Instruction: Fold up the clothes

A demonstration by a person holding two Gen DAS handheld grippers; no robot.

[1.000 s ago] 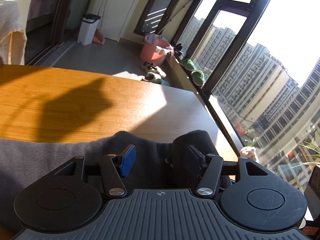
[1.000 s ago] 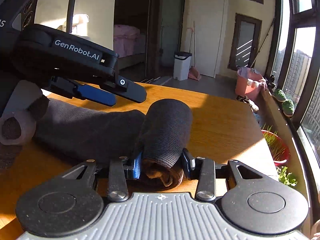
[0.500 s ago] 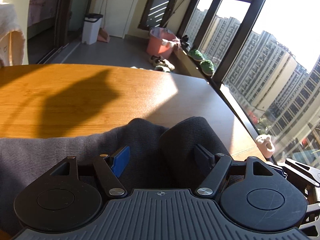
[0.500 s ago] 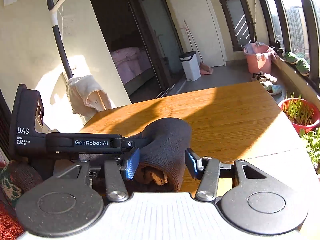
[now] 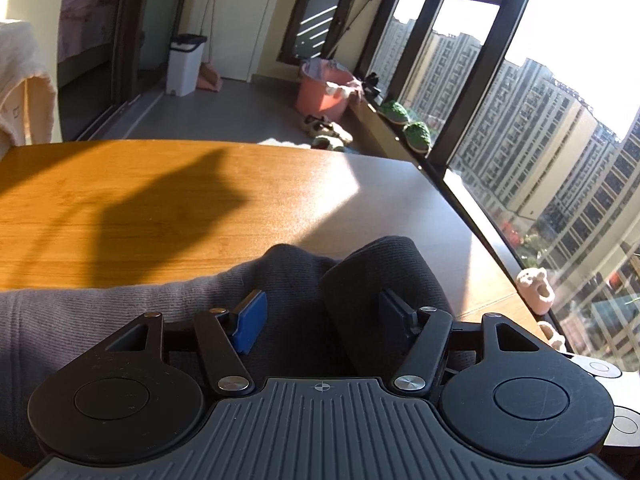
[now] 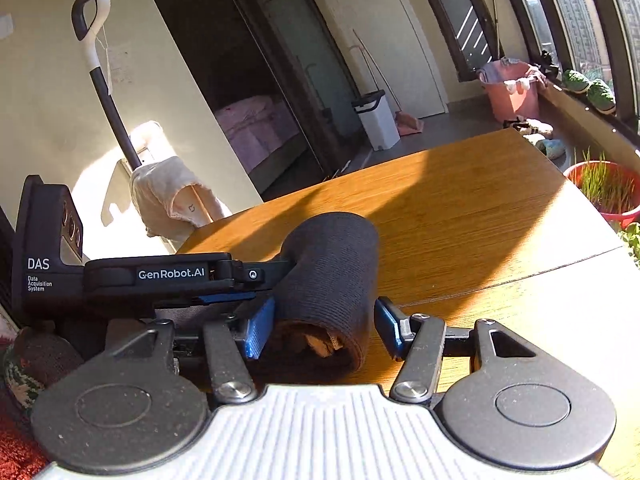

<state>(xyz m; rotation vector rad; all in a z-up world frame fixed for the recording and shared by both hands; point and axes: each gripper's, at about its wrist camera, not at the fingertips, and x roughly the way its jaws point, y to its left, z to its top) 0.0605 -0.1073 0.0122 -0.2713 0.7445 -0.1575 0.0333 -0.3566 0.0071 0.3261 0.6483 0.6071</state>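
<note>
Rolled dark garment [image 6: 332,276] lies between the right tool's [image 6: 324,330] just-widened, parted fingers, ungripped.

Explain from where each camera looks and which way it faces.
Left wrist: behind the left gripper, facing across the wooden table to the windows; jaws around the dark knitted garment.
Right wrist: behind the right gripper, facing the doorway; jaws astride the garment's rolled end; left gripper's side shows.
Shared: garment, table, pink bucket.
</note>
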